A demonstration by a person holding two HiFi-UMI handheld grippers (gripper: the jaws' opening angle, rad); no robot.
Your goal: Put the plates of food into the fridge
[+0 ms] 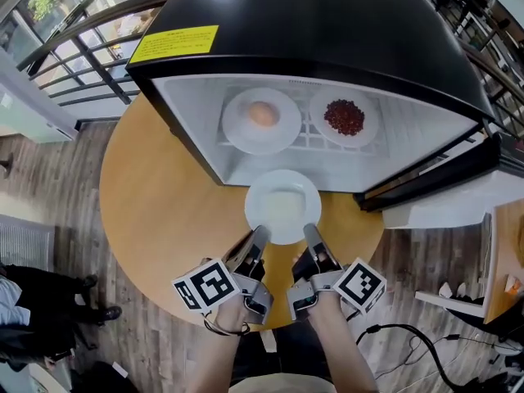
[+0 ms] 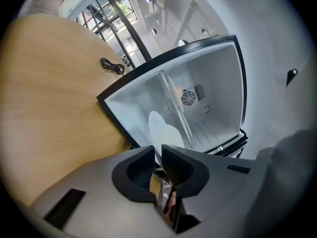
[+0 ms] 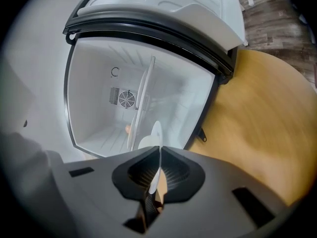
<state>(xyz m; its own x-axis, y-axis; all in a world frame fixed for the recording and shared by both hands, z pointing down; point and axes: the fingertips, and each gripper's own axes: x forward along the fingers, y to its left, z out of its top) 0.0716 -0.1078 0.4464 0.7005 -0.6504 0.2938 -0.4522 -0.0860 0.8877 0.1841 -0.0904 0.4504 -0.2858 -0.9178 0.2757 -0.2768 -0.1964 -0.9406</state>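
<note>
A white plate (image 1: 282,207) with pale food hangs level at the mouth of the open black mini fridge (image 1: 311,23). My left gripper (image 1: 259,237) is shut on its near rim at the left, and my right gripper (image 1: 311,234) is shut on the rim at the right. In the left gripper view the plate (image 2: 166,130) rises edge-on from my left gripper (image 2: 158,152). The right gripper view has the plate's thin rim (image 3: 156,133) running down into my right gripper (image 3: 158,155). Inside, on the wire shelf, sit a plate with an orange-brown lump (image 1: 237,129) and a plate of red beans (image 1: 364,133).
The fridge stands on a round wooden table (image 1: 164,211), its door (image 1: 434,178) swung open to the right. A black cable (image 2: 111,66) lies on the tabletop beside the fridge. A person's shoes (image 1: 98,313) are at the left, and a floor cable (image 1: 409,334) at the right.
</note>
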